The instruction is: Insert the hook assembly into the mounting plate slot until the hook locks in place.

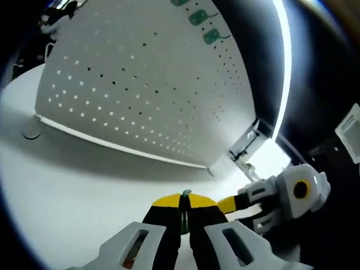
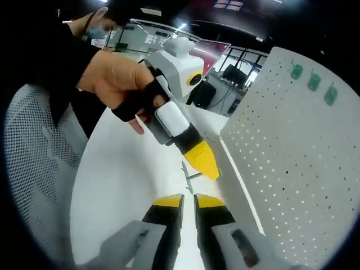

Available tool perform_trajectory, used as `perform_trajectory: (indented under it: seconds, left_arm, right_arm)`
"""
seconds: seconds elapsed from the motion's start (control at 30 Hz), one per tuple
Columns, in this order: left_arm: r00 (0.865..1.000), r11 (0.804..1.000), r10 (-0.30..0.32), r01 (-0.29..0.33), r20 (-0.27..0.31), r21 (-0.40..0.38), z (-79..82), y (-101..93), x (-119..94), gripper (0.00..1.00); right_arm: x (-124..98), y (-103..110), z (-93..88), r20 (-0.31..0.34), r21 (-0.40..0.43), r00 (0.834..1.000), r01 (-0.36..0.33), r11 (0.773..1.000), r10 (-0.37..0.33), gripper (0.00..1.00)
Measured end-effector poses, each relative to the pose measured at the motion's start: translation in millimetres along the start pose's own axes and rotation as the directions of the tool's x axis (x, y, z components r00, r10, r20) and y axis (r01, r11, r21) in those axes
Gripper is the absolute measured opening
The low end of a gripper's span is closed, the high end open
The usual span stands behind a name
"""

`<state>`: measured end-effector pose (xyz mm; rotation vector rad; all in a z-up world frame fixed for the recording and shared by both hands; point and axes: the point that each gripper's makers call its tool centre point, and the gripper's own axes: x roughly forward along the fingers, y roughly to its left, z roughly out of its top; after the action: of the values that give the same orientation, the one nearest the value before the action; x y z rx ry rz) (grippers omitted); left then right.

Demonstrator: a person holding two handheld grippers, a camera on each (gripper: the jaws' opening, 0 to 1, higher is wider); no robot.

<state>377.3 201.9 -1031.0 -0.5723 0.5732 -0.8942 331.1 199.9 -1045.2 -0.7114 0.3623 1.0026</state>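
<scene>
A white perforated mounting plate [image 1: 140, 95] [image 2: 292, 157] stands upright on the white table [image 1: 84, 185], with three green hooks [image 1: 202, 17] [image 2: 314, 82] near its top edge. My left gripper [image 1: 184, 203] is shut on a small green-tipped wire hook [image 1: 185, 194] in front of the plate's lower edge. In the right gripper view a gloved hand [image 2: 121, 84] holds that left gripper [image 2: 203, 162], and the thin hook [image 2: 188, 173] hangs from its yellow tip. My right gripper [image 2: 189, 202] sits just below it, its jaws drawn close together with nothing between them; it also enters the left gripper view [image 1: 228, 203].
The plate rests on a white base rail [image 1: 112, 143] with a bracket [image 1: 247, 143] at its right end. A mesh chair back [image 2: 39, 169] and a person in dark clothes [image 2: 62, 50] are to the left. Bare table lies in front of the plate.
</scene>
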Motion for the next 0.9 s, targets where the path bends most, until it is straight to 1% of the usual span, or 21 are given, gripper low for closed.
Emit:
perform_trajectory:
  seconds: [0.13, 0.23, 0.3, 0.37, 0.43, 0.67, 0.77, 0.9]
  left_arm:
    - [1.000, 1.000, -0.003, 0.003, 0.021, 0.016, 4.6, -2.4, 0.1, 0.02]
    - [0.999, 0.998, -0.036, 0.034, 0.034, 0.051, 7.6, -11.5, 1.7, 0.02]
    - [0.998, 0.996, -0.052, 0.049, 0.033, 0.075, 7.8, -16.5, 2.7, 0.02]
    - [0.997, 0.993, -0.064, 0.061, 0.029, 0.103, 7.5, -19.7, 3.6, 0.02]
    - [0.997, 0.992, -0.070, 0.065, 0.038, 0.111, 9.2, -20.7, 3.8, 0.02]
    - [0.995, 0.991, -0.080, 0.074, 0.053, 0.112, 12.2, -22.7, 2.8, 0.02]
    - [0.995, 0.991, -0.084, 0.078, 0.049, 0.113, 11.6, -23.2, 3.4, 0.02]
    - [0.995, 0.990, -0.085, 0.079, 0.044, 0.118, 10.4, -23.7, 4.0, 0.02]
  right_arm:
    - [-0.1, 11.4, 13.5, 0.058, 0.029, 0.997, -0.051, 0.998, 0.049, 0.06]
    - [0.1, 12.4, 16.4, 0.064, 0.015, 0.997, -0.045, 0.999, 0.044, 0.06]
    - [-0.5, 9.5, 16.4, 0.066, 0.019, 0.997, -0.036, 0.999, 0.035, 0.06]
    - [-2.3, 3.6, 14.9, 0.063, 0.031, 0.998, -0.018, 0.999, 0.016, 0.06]
    - [-3.9, -0.2, 12.8, 0.061, 0.052, 0.998, -0.013, 0.999, 0.010, 0.05]
    - [-6.2, -11.9, 5.5, 0.040, 0.092, 0.999, 0.024, 0.995, -0.028, 0.04]
    - [-7.2, -17.0, 1.1, 0.030, 0.110, 0.999, 0.038, 0.993, -0.041, 0.04]
    - [-9.4, -23.9, -1.7, 0.033, 0.148, 0.998, 0.052, 0.988, -0.057, 0.04]
